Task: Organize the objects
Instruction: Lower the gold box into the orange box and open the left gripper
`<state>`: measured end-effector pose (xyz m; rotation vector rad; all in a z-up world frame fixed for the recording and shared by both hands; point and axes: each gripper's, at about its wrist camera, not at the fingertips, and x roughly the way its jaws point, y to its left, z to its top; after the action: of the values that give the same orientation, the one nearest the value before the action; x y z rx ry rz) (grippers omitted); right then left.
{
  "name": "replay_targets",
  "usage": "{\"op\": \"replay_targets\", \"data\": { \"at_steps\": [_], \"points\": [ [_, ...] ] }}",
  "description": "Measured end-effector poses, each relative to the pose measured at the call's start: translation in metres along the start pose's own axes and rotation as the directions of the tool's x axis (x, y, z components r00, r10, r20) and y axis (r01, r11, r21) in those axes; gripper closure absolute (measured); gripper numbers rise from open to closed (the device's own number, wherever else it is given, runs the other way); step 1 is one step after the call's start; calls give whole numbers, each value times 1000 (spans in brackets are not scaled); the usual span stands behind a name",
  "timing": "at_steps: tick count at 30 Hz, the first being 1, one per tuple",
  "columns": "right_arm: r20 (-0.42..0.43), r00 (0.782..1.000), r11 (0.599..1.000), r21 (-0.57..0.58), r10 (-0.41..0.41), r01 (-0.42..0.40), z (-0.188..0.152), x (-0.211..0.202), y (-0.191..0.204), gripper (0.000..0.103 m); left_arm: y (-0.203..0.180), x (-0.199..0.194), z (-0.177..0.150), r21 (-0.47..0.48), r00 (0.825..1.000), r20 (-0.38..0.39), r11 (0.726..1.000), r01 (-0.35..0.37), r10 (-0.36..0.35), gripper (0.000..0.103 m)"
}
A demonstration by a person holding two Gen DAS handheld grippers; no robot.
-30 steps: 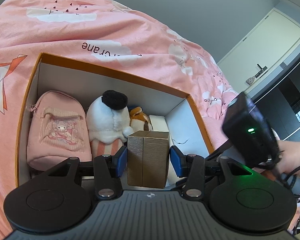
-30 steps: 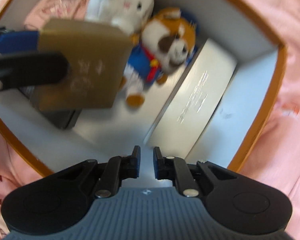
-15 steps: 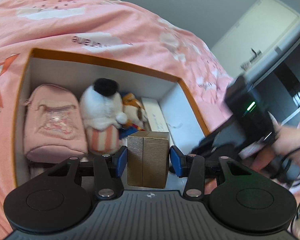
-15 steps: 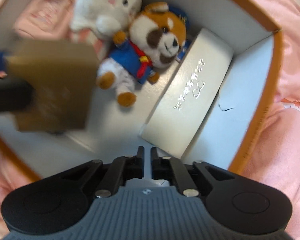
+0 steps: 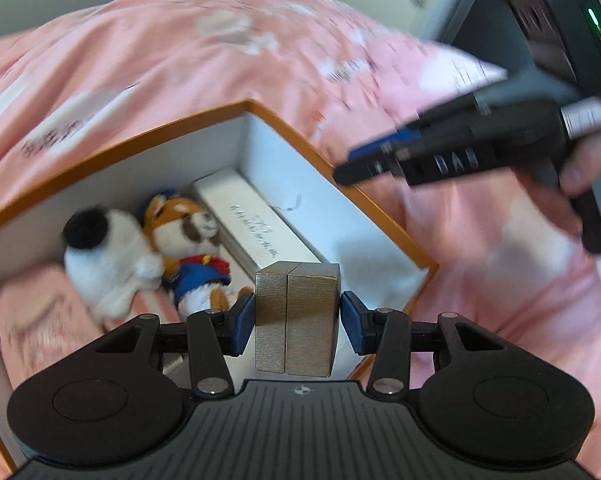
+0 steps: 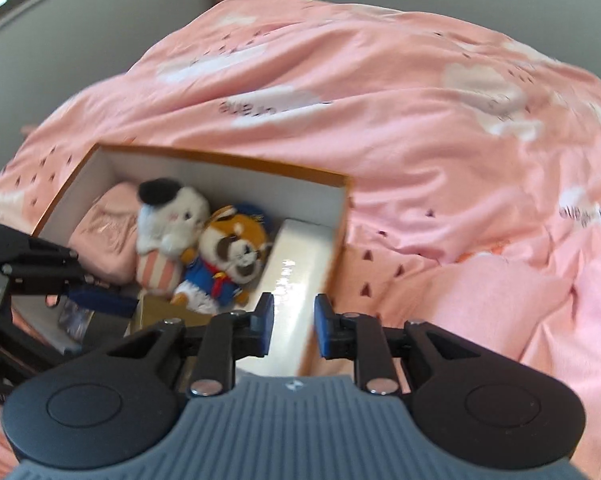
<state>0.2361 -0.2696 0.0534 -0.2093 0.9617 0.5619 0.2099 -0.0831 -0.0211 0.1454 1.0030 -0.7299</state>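
My left gripper [image 5: 297,322] is shut on a small gold box [image 5: 296,316] and holds it above the near end of an orange-rimmed carton [image 5: 300,136]. Inside the carton lie a pink backpack [image 6: 100,236], a white plush with a black hat [image 5: 104,256], a fox-coloured plush in a blue sailor suit [image 5: 196,248] and a long white case [image 5: 256,224]. My right gripper [image 6: 293,328] hangs above the carton's right wall; its jaws are opening with nothing between them. In the left wrist view the right gripper [image 5: 364,164] shows at the upper right, held by a hand.
The carton [image 6: 220,158] rests on a rumpled pink duvet [image 6: 420,120] with white cloud prints, which spreads out on all sides. A grey wall [image 6: 80,20] stands behind the bed, and some dark flat items [image 6: 76,320] lie at the carton's near left.
My right gripper rose out of the carton and pulled back, and its shut jaws have parted. My left gripper rolled and shifted over the carton, still gripping the gold box.
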Motion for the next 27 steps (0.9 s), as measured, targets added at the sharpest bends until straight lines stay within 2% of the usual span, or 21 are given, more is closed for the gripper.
{"op": "replay_targets", "data": {
  "at_steps": [2,4,7,8,12,14,17,21,23,25,27],
  "points": [
    [19,1000,999,33,0,-1,-3,29,-6,80,-9,7,6,86,999,-29,996,-12,14,50],
    [32,999,998,58,15,-17,-8,39,-15,80,-17,14,12,174,998,-62,985,-8,19,50],
    [52,998,996,80,37,-41,-12,62,-21,80,-27,27,21,265,991,-137,964,30,7,50],
    [57,998,995,85,41,-46,-13,83,-24,80,-29,31,24,284,987,-162,958,48,-2,50],
    [75,995,992,103,64,-71,-9,86,-33,80,-36,46,36,377,969,-244,918,121,-28,50],
    [82,994,991,106,71,-80,-6,85,-36,79,-40,54,42,415,954,-298,894,168,-41,50],
    [90,993,990,111,78,-88,-6,84,-37,79,-44,66,50,429,928,-366,871,241,-76,51],
    [92,992,988,119,90,-101,-7,85,-40,78,-46,83,54,437,902,-426,859,269,-66,51],
    [93,991,988,116,97,-107,-8,85,-38,77,-47,90,53,433,895,-442,860,271,-60,51],
    [94,990,987,114,101,-111,-8,86,-37,73,-44,93,53,398,888,-448,867,300,-101,53],
    [89,990,987,113,106,-116,-9,86,-35,73,-43,91,54,371,891,-431,872,320,-143,52]
  ]
}}
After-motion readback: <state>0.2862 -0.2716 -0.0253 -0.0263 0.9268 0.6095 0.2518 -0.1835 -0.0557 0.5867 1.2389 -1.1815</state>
